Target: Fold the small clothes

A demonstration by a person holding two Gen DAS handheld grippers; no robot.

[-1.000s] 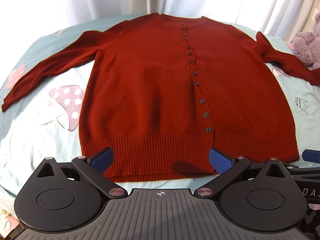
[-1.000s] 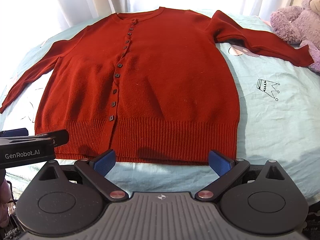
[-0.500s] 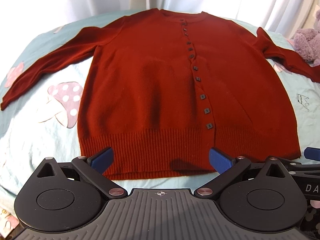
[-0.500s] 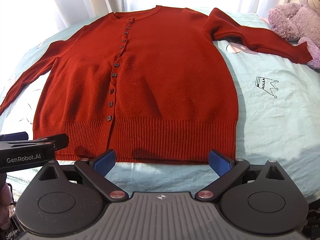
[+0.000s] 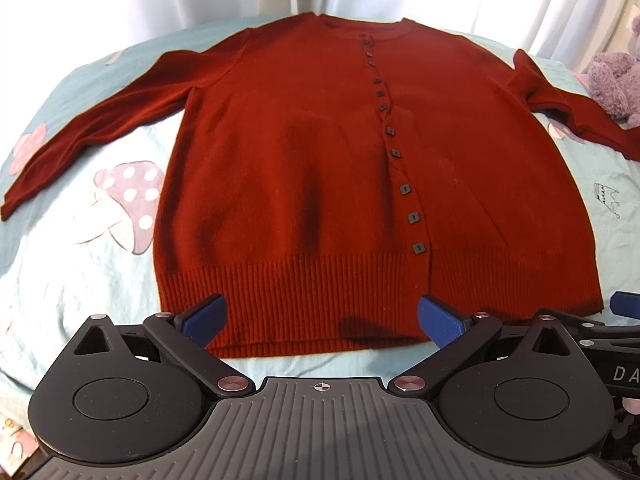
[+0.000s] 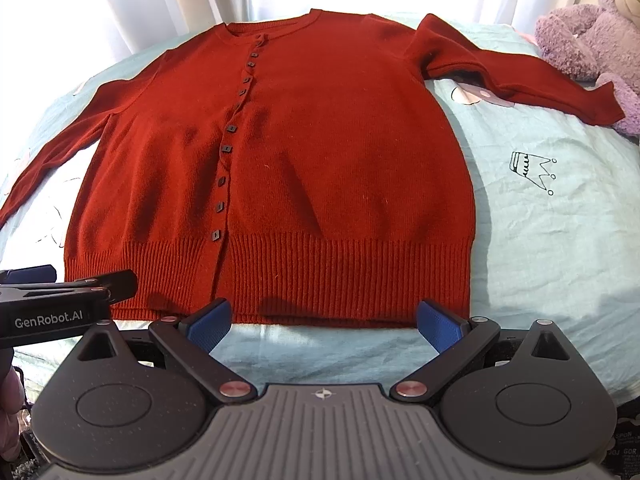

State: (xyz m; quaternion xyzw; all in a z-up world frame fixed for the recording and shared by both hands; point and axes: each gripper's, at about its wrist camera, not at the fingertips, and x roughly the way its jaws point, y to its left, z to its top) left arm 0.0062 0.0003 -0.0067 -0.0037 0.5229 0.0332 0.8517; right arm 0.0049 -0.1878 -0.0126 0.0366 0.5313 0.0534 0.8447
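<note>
While cardigan (image 5: 320, 168) lies flat, both grippers (image 5: 322, 318) (image 6: 323, 320) agape.

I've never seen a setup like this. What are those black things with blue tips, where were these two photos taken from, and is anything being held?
No robot arm here: a person holds a two-finger tool in each hand, each with a camera looking along its fingers. One picture is from the left gripper, the other from the right gripper. The blue tips are finger pads. Both grippers are open and hold nothing. Ahead, a red cardigan lies flat and buttoned on a pale blue sheet, sleeves spread. A purple plush toy sits by one sleeve.
</note>
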